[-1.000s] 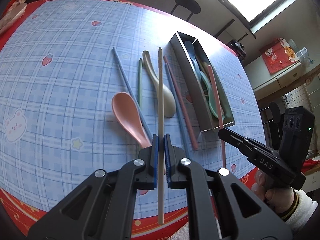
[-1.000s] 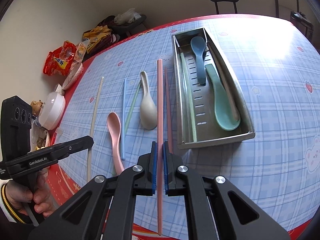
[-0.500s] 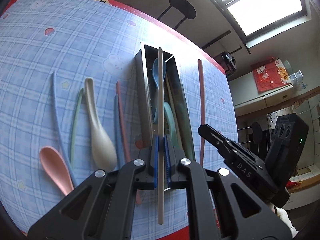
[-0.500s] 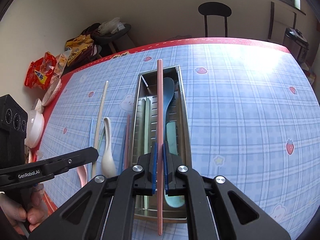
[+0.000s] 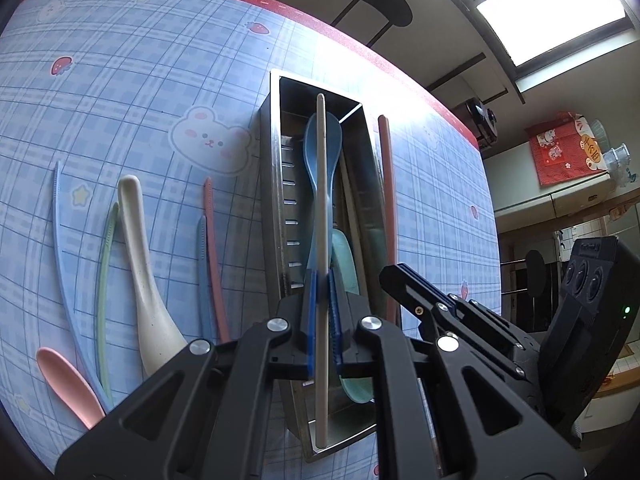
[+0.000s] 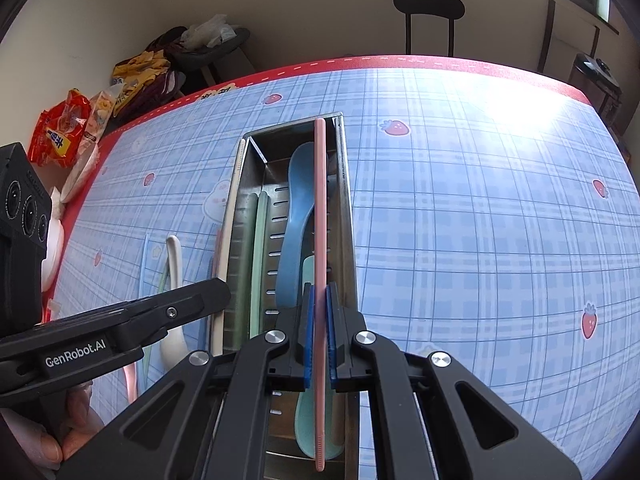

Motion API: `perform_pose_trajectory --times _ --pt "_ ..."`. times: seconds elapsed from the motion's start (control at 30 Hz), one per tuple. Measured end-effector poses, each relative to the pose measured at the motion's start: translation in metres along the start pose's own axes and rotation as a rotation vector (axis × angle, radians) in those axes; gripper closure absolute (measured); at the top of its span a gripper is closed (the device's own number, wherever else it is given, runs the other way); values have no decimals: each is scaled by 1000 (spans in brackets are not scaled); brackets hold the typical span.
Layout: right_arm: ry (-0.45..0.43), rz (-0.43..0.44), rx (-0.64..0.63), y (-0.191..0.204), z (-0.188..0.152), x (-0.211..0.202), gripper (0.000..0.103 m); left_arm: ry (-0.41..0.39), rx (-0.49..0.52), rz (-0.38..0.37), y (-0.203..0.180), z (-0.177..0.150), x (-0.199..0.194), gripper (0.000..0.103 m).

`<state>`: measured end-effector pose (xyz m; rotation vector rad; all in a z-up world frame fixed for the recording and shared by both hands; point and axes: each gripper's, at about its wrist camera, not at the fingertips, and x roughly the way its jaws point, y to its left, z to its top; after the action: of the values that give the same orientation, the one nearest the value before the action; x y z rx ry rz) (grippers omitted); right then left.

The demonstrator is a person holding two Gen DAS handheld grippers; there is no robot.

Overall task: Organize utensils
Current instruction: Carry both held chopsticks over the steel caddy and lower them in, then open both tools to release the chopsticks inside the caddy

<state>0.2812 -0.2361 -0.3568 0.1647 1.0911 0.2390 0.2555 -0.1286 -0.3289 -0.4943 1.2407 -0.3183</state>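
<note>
Tray [image 5: 276, 184] now centred; plaid tablecloth [image 6: 480, 240], stool [image 6: 428, 8].

Place: we take this for a home dining corner.
Worktop [image 6: 480, 208]: we see a strawberry-print plaid cloth.
Surroundings: we see snack bags [image 6: 60, 132], a stool [image 6: 428, 12], a skylight [image 5: 548, 0].

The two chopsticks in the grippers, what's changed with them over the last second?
Both grippers carried their chopsticks sideways from over the loose utensils to above the metal tray. The left gripper stays clamped on the beige chopstick, the right gripper on the pink chopstick. Nothing released.
</note>
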Motion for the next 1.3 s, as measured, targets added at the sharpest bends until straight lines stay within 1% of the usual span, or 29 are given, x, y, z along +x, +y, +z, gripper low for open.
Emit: perform_pose_trajectory --times 0.4,0.73,0.97,1.1,1.23,1.3 --pt "18 -4 -1 0 3 7 97 13 5 34 -2 2 19 93" --pt "26 -8 9 -2 3 11 97 28 12 47 -3 3 25 93" --pt "7 -15 30 -5 6 9 97 35 19 52 -6 2 28 93" --pt "-9 -33 41 -2 7 6 97 39 22 53 -6 0 28 93" --pt "22 -24 39 -1 7 11 97 43 23 53 -6 0 28 93" --pt "24 -26 44 -1 7 11 96 45 28 48 -6 1 28 89"
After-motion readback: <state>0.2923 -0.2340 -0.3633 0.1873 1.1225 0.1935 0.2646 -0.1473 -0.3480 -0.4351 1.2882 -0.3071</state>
